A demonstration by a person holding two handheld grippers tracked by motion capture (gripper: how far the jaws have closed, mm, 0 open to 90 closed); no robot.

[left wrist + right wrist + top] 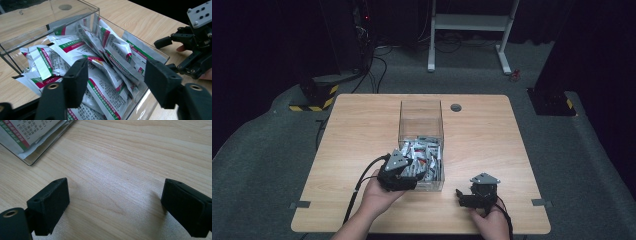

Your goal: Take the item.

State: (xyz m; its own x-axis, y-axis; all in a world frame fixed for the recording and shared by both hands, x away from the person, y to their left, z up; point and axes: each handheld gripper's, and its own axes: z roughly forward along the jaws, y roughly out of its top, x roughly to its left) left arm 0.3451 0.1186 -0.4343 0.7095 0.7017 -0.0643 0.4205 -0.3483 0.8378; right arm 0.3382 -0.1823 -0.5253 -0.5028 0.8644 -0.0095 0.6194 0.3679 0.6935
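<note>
High view: a clear box (421,131) stands mid-table (357,125), its long axis running away from the person, with the far half bare and the near half heaped with sachets (424,155). The left tongs (398,172) sit at the box's near left corner, over the rim, pointing into the heap. The right tongs (474,192) rest well to the right of the box's near end, low over the wood, pointing left.

Left gripper view: the sachets (105,65) are white with green and red bands; most lie slanted, long axes running from the box's far left corner towards its near right corner, overlapping one another. The left tongs (117,80) stand half open astride the heap, pads not pressing any sachet that I can tell. The box's near wall (147,100) lies between the right-hand jaw and the pile.

Right gripper view: the right tongs (115,202) stand wide with bare wood between them; the box's corner (32,157) lies beyond, up-left.
</note>
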